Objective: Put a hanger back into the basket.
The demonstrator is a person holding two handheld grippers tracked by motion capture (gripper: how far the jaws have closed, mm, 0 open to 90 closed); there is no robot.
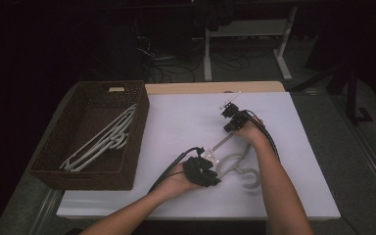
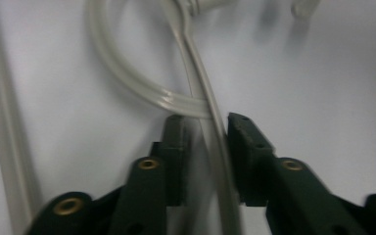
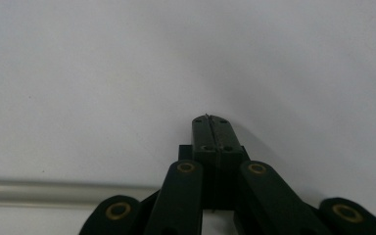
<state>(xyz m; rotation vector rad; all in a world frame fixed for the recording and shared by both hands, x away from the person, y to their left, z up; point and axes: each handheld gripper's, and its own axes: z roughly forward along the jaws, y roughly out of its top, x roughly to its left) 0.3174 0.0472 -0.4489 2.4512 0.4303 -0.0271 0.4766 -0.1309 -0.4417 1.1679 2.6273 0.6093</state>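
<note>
Fingers (image 2: pixel 178 147) of the left gripper (image 1: pixel 206 172) stand narrow around a bar of the pale plastic hanger (image 1: pixel 235 164), one to each side, with a sliver of gap on the left pad, so a firm pinch cannot be confirmed. At far left on the table (image 1: pixel 176 122), a brown wicker basket (image 1: pixel 54 171) already contains several hangers (image 1: pixel 103 142). The loose hanger lies flat on the white top between both hands, its long axis running diagonally from near-left to far-right, its hook curling toward the near edge. The left hand is nearer the hook. The right gripper (image 3: pixel 211 122), fingers pressed together and empty, rests by the far end.
</note>
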